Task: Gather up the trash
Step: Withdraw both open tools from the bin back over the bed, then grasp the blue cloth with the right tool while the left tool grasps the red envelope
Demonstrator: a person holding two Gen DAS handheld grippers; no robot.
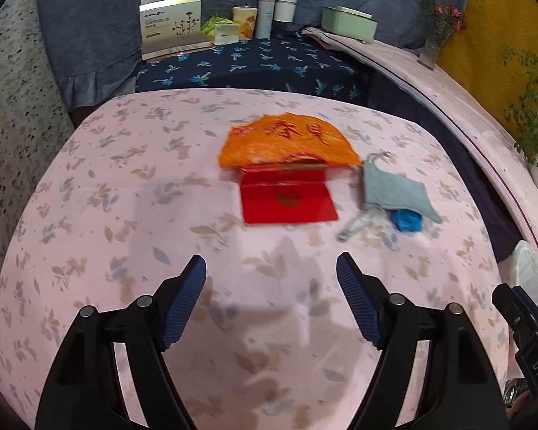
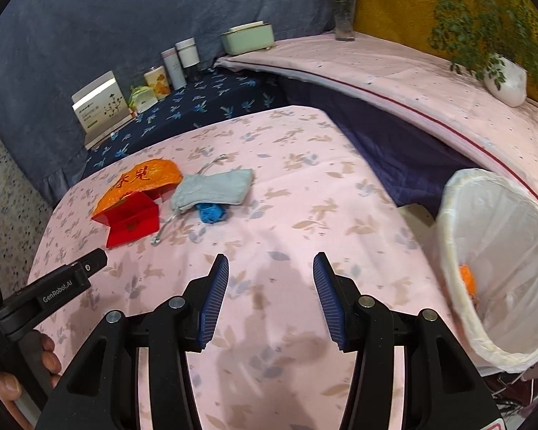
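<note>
a: nearest element in each wrist view?

b: the claw itself. the left gripper [image 1: 271,288] has its jaws spread wide with nothing between them, above the pink leaf-print tablecloth [image 1: 125,186]. the right gripper [image 2: 270,286] has its jaws apart too, somewhat narrower, also empty, over the same cloth.

a: where is the trash relative to them?

b: ahead of the left gripper, slightly right of its centre line, lies a red folded card [image 1: 288,199]; an orange wrapper with red characters [image 1: 287,141] overlaps its far edge. further right lie a grey drawstring pouch [image 1: 391,188] and, touching its near edge, a crumpled blue scrap [image 1: 407,219]. from the right gripper this whole group sits ahead and to the left.

a: and the bin?

b: a white-lined waste bin [image 2: 459,251] stands just right of the right gripper, beyond the table edge, with an orange scrap [image 2: 467,279] inside.

a: background?

b: boxes and tins [image 1: 233,23] line a dark blue floral cloth.
</note>
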